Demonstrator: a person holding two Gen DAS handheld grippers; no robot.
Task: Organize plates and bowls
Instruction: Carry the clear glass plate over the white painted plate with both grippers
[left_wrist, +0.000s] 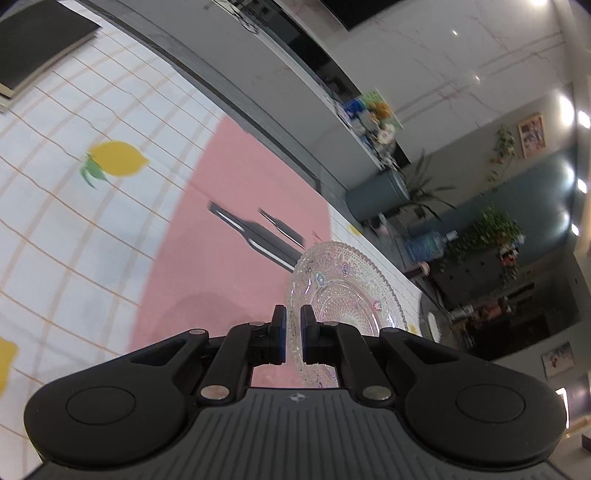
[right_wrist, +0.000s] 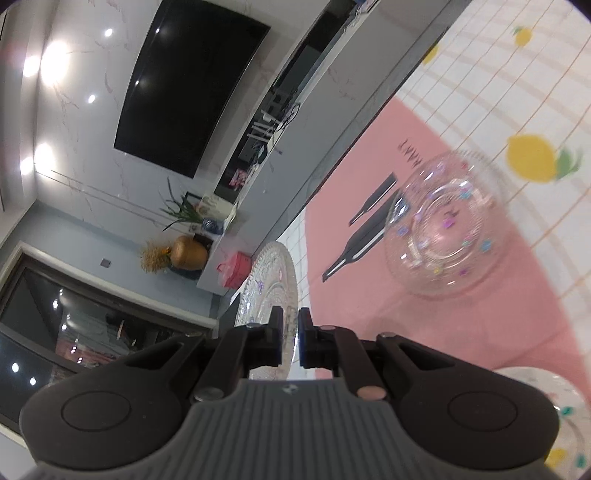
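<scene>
My left gripper (left_wrist: 293, 326) is shut on the rim of a clear patterned glass plate (left_wrist: 343, 291) and holds it on edge above the pink placemat (left_wrist: 229, 229). My right gripper (right_wrist: 291, 328) is shut on the rim of another clear patterned glass plate (right_wrist: 271, 280), also held on edge. A clear glass bowl (right_wrist: 447, 225) with coloured dots stands on the pink placemat (right_wrist: 369, 302) to the right of the right gripper. A white dish with coloured spots (right_wrist: 554, 413) shows at the lower right.
The table has a white checked cloth with lemons (left_wrist: 74, 206). A dark notebook (left_wrist: 40, 40) lies at its far left corner. The placemat carries a black knife and fork print (right_wrist: 364, 236). The table edge (right_wrist: 343, 147) runs past a television wall.
</scene>
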